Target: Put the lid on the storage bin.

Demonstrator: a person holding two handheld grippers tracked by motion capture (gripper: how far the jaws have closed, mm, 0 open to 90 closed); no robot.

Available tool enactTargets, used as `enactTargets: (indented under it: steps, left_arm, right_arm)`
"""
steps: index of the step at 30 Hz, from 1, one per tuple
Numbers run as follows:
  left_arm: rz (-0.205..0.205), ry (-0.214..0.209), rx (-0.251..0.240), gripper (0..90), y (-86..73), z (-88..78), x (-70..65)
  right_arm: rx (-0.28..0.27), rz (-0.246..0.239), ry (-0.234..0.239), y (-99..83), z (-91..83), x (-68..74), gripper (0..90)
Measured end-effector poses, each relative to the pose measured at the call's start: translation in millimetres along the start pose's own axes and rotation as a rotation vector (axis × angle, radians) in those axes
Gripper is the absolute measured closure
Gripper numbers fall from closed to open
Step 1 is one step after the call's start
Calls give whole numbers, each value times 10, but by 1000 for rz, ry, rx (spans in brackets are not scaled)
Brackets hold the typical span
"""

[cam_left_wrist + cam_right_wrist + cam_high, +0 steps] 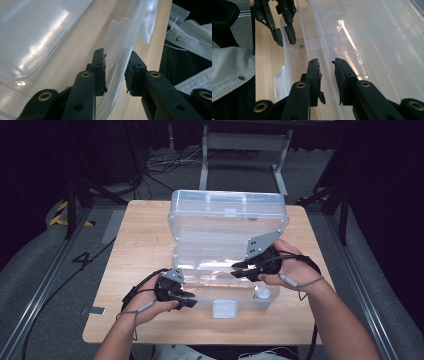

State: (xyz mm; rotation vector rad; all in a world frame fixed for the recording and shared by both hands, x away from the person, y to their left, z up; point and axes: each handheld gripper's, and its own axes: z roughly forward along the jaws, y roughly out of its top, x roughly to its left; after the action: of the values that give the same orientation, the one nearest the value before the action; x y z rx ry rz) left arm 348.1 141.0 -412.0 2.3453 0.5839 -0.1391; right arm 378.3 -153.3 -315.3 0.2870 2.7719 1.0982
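Observation:
A clear plastic box stands on the wooden table, its lid raised towards the far side. My left gripper is at the box's front left corner. In the left gripper view its jaws are closed on the front wall, one pad inside and one outside. My right gripper reaches in from the right at the lid's lower edge. Its jaws straddle a clear rim with a gap at each pad. The left gripper is also seen farther off.
A white latch hangs on the box's front wall, near the table's front edge. A small white round object lies inside the box at the right. Beyond the table are floor cables and a metal frame.

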Motion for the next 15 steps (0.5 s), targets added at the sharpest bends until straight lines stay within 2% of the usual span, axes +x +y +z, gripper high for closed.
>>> enactTargets:
  steps: [4,15]
  left_arm:
    - [8,8,-8,716,-3,4,-10]
    - [71,51,4,710,-5,12,-48]
  right_arm:
    - [-3,-5,-8,-5,2,7,749]
    - [-4,5,0,-39,14,40,746]
